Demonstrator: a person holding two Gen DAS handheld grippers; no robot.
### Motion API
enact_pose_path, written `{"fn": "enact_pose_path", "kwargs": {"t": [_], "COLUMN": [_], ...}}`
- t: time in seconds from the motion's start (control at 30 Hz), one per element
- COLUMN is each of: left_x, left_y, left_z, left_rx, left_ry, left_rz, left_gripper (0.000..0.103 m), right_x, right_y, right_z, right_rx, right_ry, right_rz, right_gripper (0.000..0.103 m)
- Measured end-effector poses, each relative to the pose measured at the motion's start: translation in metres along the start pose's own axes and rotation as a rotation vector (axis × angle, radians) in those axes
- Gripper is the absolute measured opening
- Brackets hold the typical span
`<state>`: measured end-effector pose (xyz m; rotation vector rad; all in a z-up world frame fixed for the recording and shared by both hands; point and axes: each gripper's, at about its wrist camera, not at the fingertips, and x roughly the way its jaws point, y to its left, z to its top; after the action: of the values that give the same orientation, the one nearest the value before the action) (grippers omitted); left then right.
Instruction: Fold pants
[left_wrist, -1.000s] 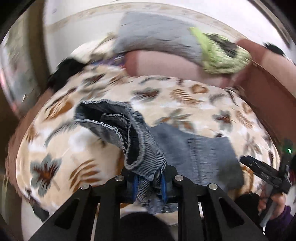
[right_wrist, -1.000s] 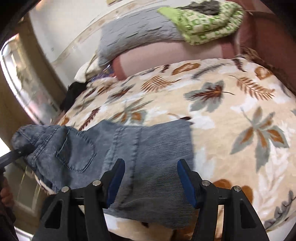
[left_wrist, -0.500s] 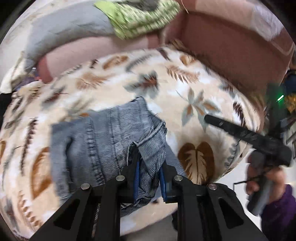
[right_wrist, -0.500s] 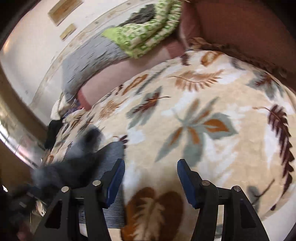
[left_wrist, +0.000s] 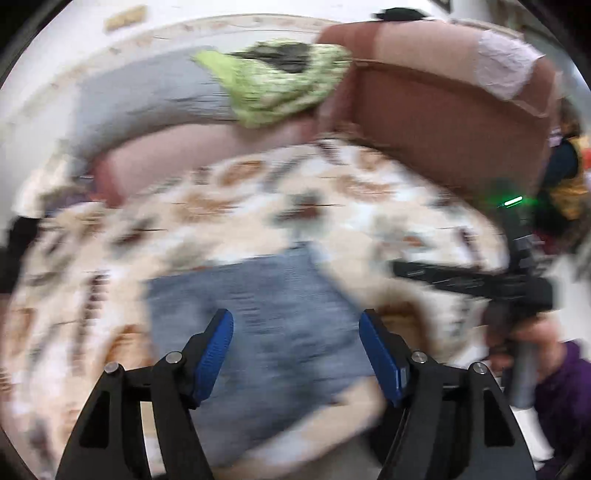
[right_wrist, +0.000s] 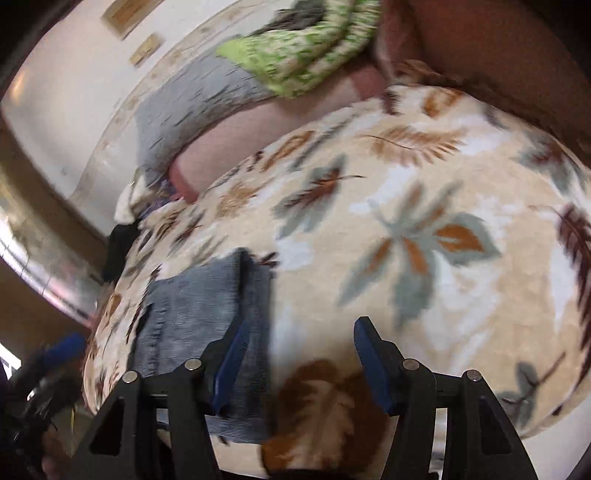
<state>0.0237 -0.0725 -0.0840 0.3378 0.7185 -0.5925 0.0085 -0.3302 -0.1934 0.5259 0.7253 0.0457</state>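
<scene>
The blue denim pants (left_wrist: 266, 321) lie folded in a compact rectangle on the leaf-patterned blanket (left_wrist: 229, 206) near its front edge. My left gripper (left_wrist: 295, 347) is open and empty, just above the folded pants; the view is motion-blurred. My right gripper (right_wrist: 295, 354) is open and empty, over the blanket just right of the pants (right_wrist: 207, 306). The right gripper also shows in the left wrist view (left_wrist: 476, 284), held in a hand at the right. The left gripper shows blurred at the lower left of the right wrist view (right_wrist: 55, 354).
A grey pillow (left_wrist: 147, 96) and a green patterned cloth (left_wrist: 273, 81) lie at the back of the bed. A brown upholstered board (left_wrist: 443, 122) rises at the back right. A wooden frame (right_wrist: 33, 221) stands at the left.
My left gripper has opened and let go of the pants, which now lie folded flat. It has pulled back. My right gripper has stayed open and shifted a little.
</scene>
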Motion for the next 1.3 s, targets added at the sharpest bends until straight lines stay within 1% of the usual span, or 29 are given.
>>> {"fn": "enact_pose_path", "kwargs": {"t": [0.03, 0.07, 0.1, 0.17, 0.23, 0.33, 0.37, 0.4, 0.47, 0.53, 0.57, 0.6, 0.67, 0.7, 0.77, 0.8, 0.87, 0.97, 1.03, 1.1, 1.2, 1.3], "left_x": [0.004, 0.011, 0.017, 0.027, 0.036, 0.061, 0.068, 0.084, 0.104, 0.122, 0.133, 0.139, 0.151, 0.157, 0.166, 0.17, 0.177, 0.171, 0.153, 0.129, 0.093, 0.072], "left_y": [0.012, 0.028, 0.041, 0.066, 0.08, 0.097, 0.102, 0.106, 0.108, 0.112, 0.114, 0.116, 0.118, 0.119, 0.122, 0.126, 0.133, 0.14, 0.136, 0.123, 0.1, 0.073], "left_z": [-0.004, -0.009, -0.012, -0.018, -0.02, -0.016, -0.015, -0.011, -0.008, -0.007, -0.01, -0.013, -0.016, -0.016, -0.016, -0.015, -0.015, -0.014, -0.014, -0.015, -0.019, -0.026], "left_rx": [-0.016, -0.052, -0.085, -0.15, -0.184, -0.226, -0.233, -0.235, -0.231, -0.231, -0.239, -0.248, -0.255, -0.25, -0.254, -0.268, -0.299, -0.353, -0.352, -0.307, -0.244, -0.157], "left_ry": [0.021, 0.064, 0.092, 0.117, 0.137, 0.159, 0.165, 0.179, 0.206, 0.23, 0.249, 0.265, 0.281, 0.288, 0.301, 0.309, 0.332, 0.357, 0.33, 0.282, 0.212, 0.182], "left_rz": [0.057, 0.132, 0.177, 0.216, 0.243, 0.266, 0.265, 0.25, 0.25, 0.247, 0.241, 0.234, 0.228, 0.235, 0.264, 0.27, 0.248, 0.222, 0.235, 0.255, 0.219, 0.188], "left_gripper": [0.072, 0.072, 0.072, 0.072, 0.072, 0.072, 0.072, 0.072, 0.072, 0.072, 0.072, 0.072, 0.073, 0.076, 0.09, 0.092, 0.094, 0.094, 0.093, 0.093, 0.093, 0.093], "right_x": [0.004, 0.009, 0.017, 0.028, 0.041, 0.065, 0.074, 0.084, 0.107, 0.134, 0.144, 0.151, 0.156, 0.158, 0.162, 0.164, 0.167, 0.157, 0.143, 0.125, 0.096, 0.073], "right_y": [0.014, 0.025, 0.04, 0.058, 0.078, 0.099, 0.102, 0.104, 0.101, 0.089, 0.083, 0.076, 0.07, 0.072, 0.077, 0.078, 0.077, 0.075, 0.073, 0.071, 0.074, 0.083], "right_z": [0.003, 0.005, 0.009, 0.013, 0.017, 0.024, 0.026, 0.027, 0.027, 0.024, 0.022, 0.022, 0.025, 0.026, 0.027, 0.027, 0.028, 0.031, 0.031, 0.028, 0.019, 0.006], "right_rx": [-0.041, -0.073, -0.108, -0.143, -0.17, -0.184, -0.184, -0.183, -0.164, -0.124, -0.101, -0.074, -0.057, -0.071, -0.1, -0.114, -0.121, -0.085, -0.049, -0.03, -0.051, -0.091], "right_ry": [0.008, 0.023, 0.038, 0.053, 0.069, 0.089, 0.103, 0.123, 0.177, 0.253, 0.279, 0.296, 0.296, 0.301, 0.293, 0.282, 0.258, 0.256, 0.26, 0.259, 0.247, 0.252], "right_rz": [0.012, 0.019, 0.019, 0.019, 0.037, 0.047, 0.041, 0.029, -0.004, -0.032, -0.039, -0.029, -0.005, -0.013, -0.031, -0.037, -0.034, -0.006, 0.001, 0.009, 0.047, 0.06], "right_gripper": [0.063, 0.063, 0.063, 0.063, 0.063, 0.063, 0.063, 0.063, 0.063, 0.063, 0.064, 0.065, 0.066, 0.066, 0.066, 0.066, 0.066, 0.066, 0.066, 0.066, 0.066, 0.066]}}
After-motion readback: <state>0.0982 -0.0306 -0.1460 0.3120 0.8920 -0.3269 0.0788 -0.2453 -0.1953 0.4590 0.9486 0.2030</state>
